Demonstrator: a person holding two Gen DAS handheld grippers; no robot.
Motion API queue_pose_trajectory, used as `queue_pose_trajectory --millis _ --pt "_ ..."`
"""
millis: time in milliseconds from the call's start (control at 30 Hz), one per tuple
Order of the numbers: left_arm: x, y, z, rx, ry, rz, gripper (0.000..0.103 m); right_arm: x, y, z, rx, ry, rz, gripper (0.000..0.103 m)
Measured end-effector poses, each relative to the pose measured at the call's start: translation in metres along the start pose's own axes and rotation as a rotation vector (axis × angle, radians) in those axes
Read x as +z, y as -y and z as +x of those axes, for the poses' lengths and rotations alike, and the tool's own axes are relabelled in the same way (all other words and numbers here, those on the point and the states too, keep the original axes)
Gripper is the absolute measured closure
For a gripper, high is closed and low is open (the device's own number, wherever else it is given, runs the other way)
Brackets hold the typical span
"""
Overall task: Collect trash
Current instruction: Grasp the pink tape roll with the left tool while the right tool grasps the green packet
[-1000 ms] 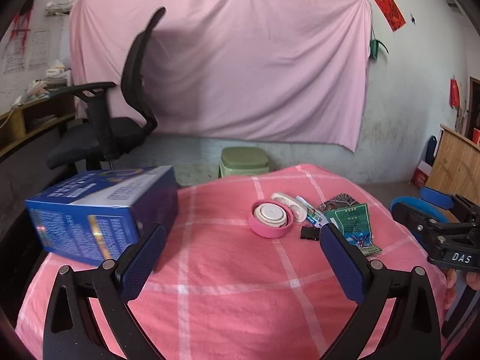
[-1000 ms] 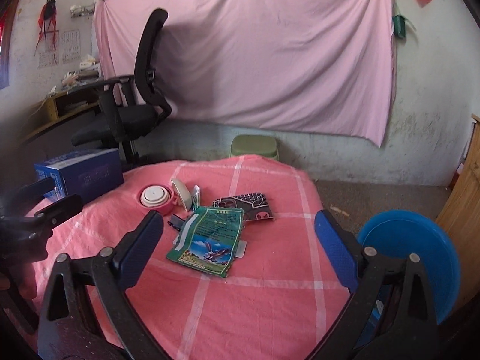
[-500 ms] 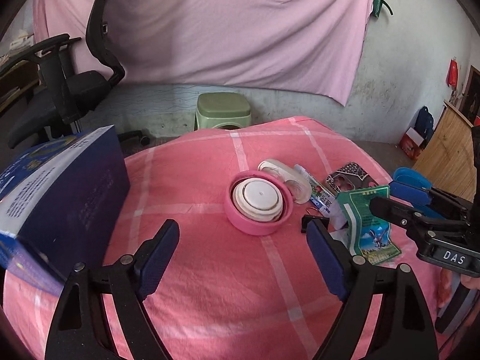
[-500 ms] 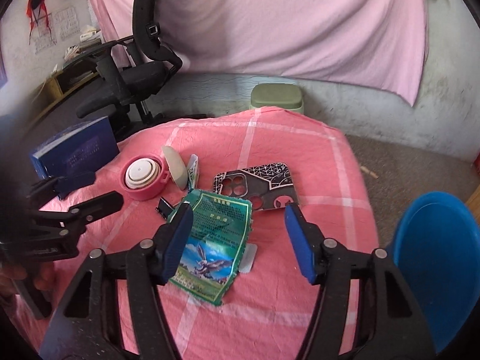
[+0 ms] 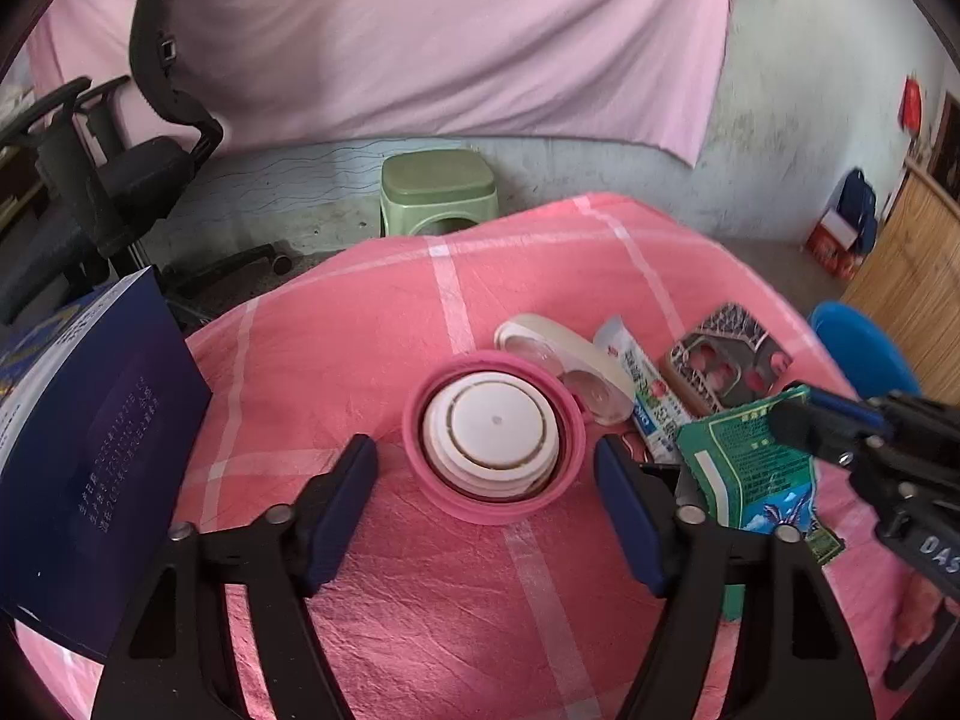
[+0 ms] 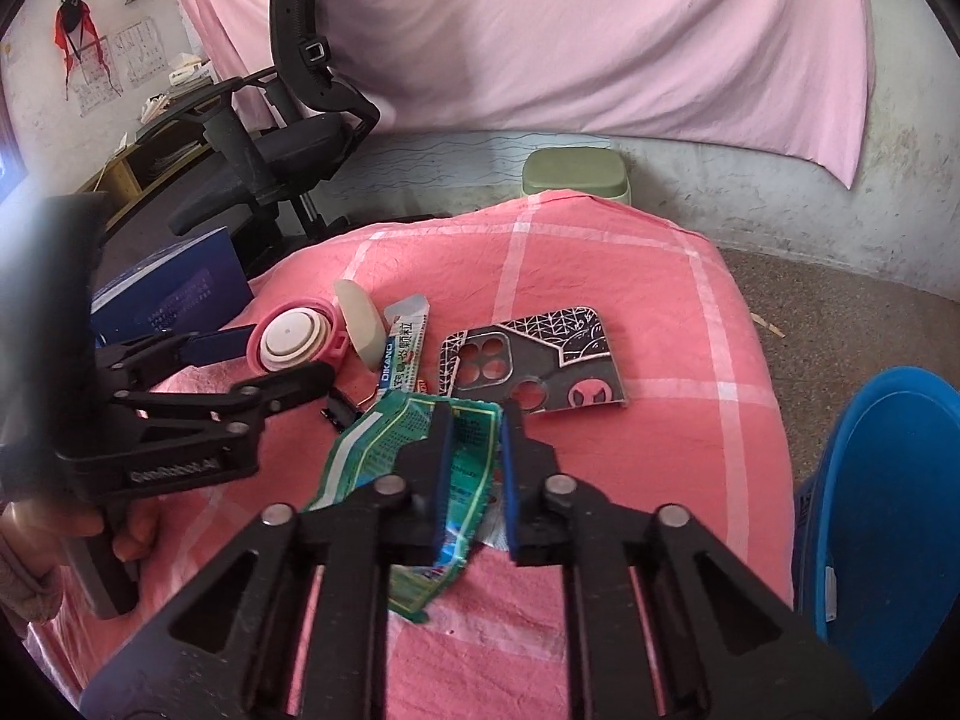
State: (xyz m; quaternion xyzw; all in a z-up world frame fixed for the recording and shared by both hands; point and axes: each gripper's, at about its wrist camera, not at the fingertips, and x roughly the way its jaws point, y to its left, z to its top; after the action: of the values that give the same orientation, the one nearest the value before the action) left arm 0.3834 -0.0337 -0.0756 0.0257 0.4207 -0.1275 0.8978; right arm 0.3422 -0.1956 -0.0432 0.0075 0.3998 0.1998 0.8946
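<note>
We see the green foil wrapper [image 6: 414, 450] lying crumpled on the pink checked cloth of the table [image 6: 630, 312], its glossy printed face buckled up between the blue pads of our right tool [image 6: 474, 420]; those jaws have just been closing and now stand narrow on either side of a raised fold, though we cannot tell whether the pads actually press it. Just beyond the wrapper lie a slim white sachet [image 6: 405, 354], a flat black phone case [image 6: 534, 366] with white line patterns and round camera holes, and a small black binder clip [image 6: 339, 405]. To the left sits a round pink container [image 5: 493, 445] of soft-looking plastic with a white ribbed disc nested inside, and a pale oval lid [image 5: 567, 363] leans at its far edge. Our left tool [image 5: 486, 465] has its jaws about half apart, having just been closing, one pad at each side of the near rim of the pink container and not touching it. A dark blue cardboard box [image 5: 90, 438] stands at the table's left edge. The cloth is thin and creased, crossed by pale stripes. Around the table we see a blue plastic bin [image 6: 888, 510] on the gritty floor, a green plastic stool [image 5: 438, 189], a black mesh office chair [image 6: 288, 138], and a wide pink sheet [image 5: 420, 30] hung across the rough plaster wall.
</note>
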Motion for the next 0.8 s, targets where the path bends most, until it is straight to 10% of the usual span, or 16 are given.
queue_pose_trajectory --millis 433,800 --pt "-0.022 -0.007 -0.034 -0.018 0.106 -0.076 0.051 -0.017 -0.015 -0.034 0.004 0.093 -0.054 0.077" --pt "-0.053 0.015 -0.099 -0.029 0.254 -0.145 0.051 -0.046 -0.038 -0.101 -0.104 0.348 -0.143 0.077"
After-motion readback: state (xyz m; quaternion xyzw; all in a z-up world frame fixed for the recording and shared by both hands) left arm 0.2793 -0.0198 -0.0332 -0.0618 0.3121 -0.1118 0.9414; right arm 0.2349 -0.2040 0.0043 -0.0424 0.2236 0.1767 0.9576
